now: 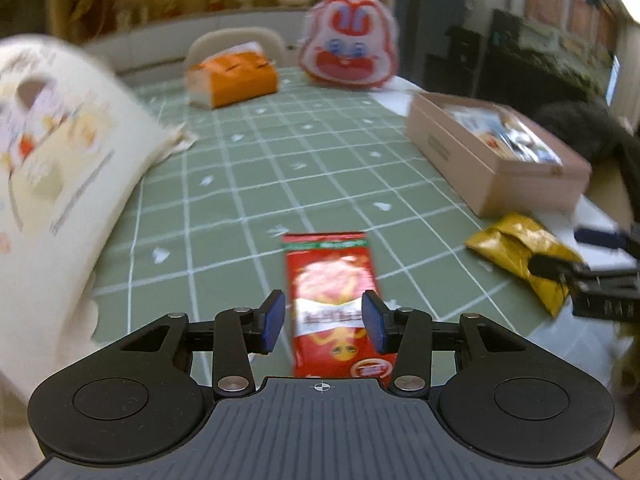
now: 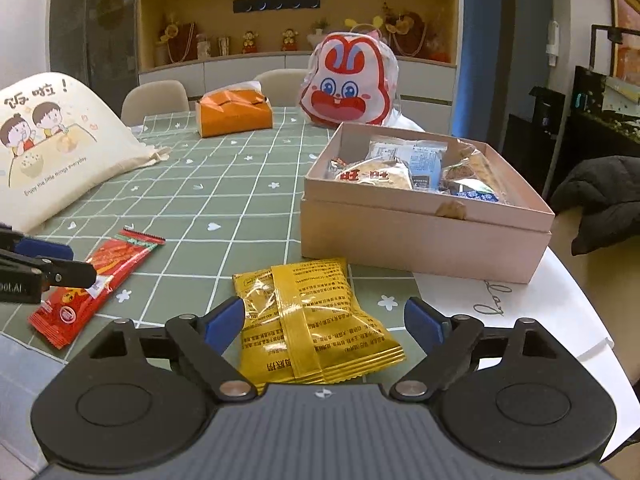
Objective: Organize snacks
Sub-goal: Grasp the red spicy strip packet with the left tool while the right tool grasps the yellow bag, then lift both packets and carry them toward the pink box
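A long red snack packet (image 1: 334, 300) lies on the green checked tablecloth (image 1: 280, 168). My left gripper (image 1: 325, 322) is open with its blue pads on either side of the packet's near half. A yellow snack packet (image 2: 312, 320) lies face down near the table's front edge. My right gripper (image 2: 324, 320) is open wide around it. The red packet (image 2: 100, 276) and the left gripper's fingers (image 2: 60, 270) show at the left of the right wrist view. The yellow packet (image 1: 520, 252) shows at the right of the left wrist view. An open pink box (image 2: 420, 236) holds several wrapped snacks.
A cream cloth bag (image 2: 48, 152) lies at the left. An orange tissue pack (image 2: 236, 114) and a rabbit-face bag (image 2: 348, 88) stand at the far side. Chairs and a shelf unit stand behind the table. A dark coat (image 2: 604, 196) lies right of the box.
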The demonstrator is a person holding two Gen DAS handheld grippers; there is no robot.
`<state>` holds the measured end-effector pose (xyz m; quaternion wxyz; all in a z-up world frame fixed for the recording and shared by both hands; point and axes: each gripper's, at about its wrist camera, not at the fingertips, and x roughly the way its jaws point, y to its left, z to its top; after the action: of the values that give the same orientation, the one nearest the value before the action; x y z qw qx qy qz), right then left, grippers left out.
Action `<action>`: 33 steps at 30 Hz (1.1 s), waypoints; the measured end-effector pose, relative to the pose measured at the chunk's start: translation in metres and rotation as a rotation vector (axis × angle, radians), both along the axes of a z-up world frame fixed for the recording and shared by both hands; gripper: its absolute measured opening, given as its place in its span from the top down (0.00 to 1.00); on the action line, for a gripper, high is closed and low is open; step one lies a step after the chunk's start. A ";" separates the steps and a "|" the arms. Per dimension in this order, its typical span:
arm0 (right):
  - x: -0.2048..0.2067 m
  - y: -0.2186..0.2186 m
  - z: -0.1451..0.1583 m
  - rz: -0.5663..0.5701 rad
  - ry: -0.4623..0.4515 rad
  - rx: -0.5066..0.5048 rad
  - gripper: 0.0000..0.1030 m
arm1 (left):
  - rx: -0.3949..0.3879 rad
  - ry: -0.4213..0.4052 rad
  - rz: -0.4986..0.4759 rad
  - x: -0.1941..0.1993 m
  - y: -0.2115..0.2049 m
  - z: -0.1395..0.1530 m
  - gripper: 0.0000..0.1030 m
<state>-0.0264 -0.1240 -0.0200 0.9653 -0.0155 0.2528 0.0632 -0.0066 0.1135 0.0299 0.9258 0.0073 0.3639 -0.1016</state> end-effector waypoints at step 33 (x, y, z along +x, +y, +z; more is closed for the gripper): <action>-0.021 -0.009 0.000 -0.009 0.038 -0.016 0.15 | 0.077 0.002 -0.161 0.016 -0.050 -0.022 0.31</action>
<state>-0.0472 -0.1327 -0.0203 0.9604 -0.0207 0.2719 0.0573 0.0090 0.0638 0.0077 0.9133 0.0719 0.3668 -0.1616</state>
